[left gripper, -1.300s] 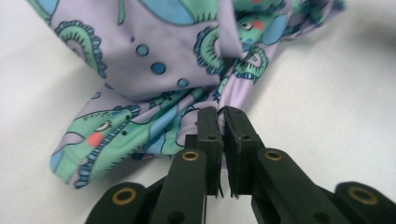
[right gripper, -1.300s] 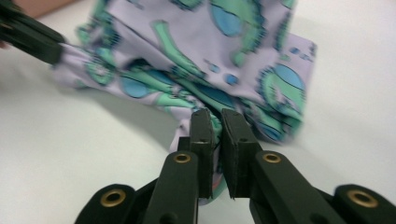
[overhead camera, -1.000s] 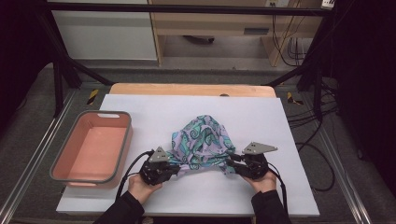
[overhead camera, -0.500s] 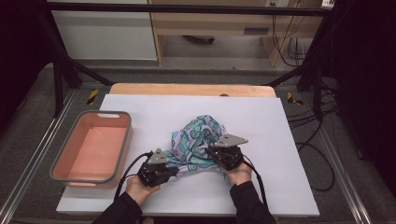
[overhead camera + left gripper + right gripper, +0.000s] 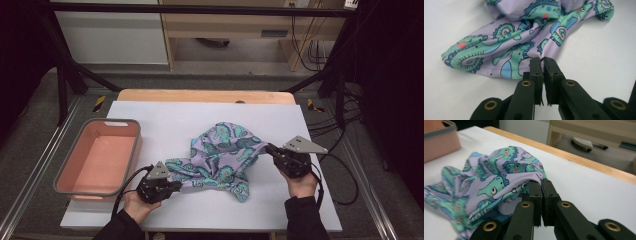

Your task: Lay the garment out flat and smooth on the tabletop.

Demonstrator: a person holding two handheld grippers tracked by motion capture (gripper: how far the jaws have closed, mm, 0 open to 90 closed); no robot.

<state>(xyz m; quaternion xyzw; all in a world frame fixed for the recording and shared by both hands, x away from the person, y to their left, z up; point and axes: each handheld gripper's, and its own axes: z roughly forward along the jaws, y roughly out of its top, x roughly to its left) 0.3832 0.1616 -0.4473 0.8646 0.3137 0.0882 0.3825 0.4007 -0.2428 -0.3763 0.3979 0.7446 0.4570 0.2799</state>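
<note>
White table (image 5: 150, 115) with a pink tub (image 5: 97, 157) at its left edge, empty and near the work, probably as the receptacle. Seahorse-print cloth (image 5: 220, 157) lies crumpled at mid-table, drawn out between two holds so that it can be spread or folded. Right gripper (image 5: 270, 149), jaws closed on the cloth's right edge, lifts that edge clear of the table. Left gripper (image 5: 175, 185), jaws likewise pinched shut on the near left hem, anchors it low
</note>
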